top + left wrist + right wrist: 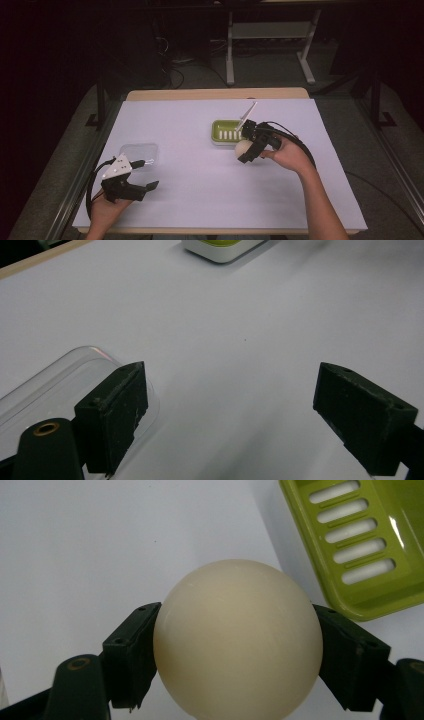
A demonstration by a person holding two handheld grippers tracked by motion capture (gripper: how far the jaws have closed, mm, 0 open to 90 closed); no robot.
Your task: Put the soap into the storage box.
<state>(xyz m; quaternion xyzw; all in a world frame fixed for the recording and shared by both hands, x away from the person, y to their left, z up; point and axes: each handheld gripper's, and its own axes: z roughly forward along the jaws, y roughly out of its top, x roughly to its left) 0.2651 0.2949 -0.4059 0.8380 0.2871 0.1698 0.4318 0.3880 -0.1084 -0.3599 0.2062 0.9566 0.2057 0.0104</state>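
Observation:
A cream round soap (237,640) sits between the two black jaws of my right gripper (235,655), which is shut on it. From above, the soap (243,147) and the right gripper (248,146) are just in front of a green slotted soap dish (227,131) in a white base. The dish (360,540) lies to the upper right in the right gripper view. My left gripper (148,174) is open at the table's front left, beside a clear plastic lid (139,153). In the left gripper view its jaws stand wide apart over bare table, by the lid (55,385).
A pale lilac sheet (200,180) covers the table. Wooden table edge (215,94) shows at the back. Beyond it are white table legs (230,50) and cables on a dark floor. The dish corner (220,250) appears far off in the left gripper view.

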